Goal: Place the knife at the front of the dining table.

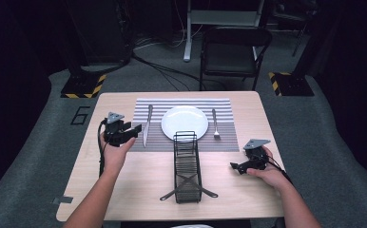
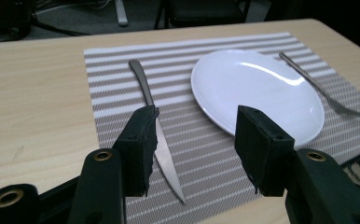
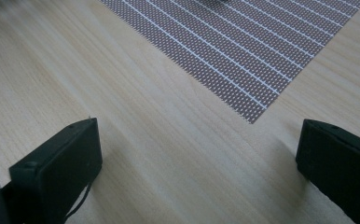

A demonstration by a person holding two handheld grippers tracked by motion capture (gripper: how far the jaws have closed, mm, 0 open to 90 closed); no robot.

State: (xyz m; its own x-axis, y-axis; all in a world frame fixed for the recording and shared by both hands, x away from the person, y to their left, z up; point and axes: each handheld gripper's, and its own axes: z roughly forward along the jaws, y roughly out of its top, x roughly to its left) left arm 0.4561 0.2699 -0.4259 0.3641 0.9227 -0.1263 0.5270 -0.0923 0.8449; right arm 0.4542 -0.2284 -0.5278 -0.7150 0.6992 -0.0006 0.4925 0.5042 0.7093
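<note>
Steel knife (image 2: 152, 121) lies near the striped placemat's (image 2: 122, 84) left edge, beside the left gripper (image 2: 194, 149).

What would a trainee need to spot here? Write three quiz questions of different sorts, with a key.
1. True or false: the left gripper is clamped on the knife.
2. Multiple choice: on the striped placemat, the fork lies A) on the plate's side nearer the right gripper, B) on top of the plate, C) inside the wire rack.
3. Fill in: the right gripper's jaws hang over bare ____ beside the placemat's corner.

Key:
1. False: its jaws stand apart above the placemat with nothing between them, near the knife's blade.
2. A
3. table top, jaws wide apart and empty.
</note>
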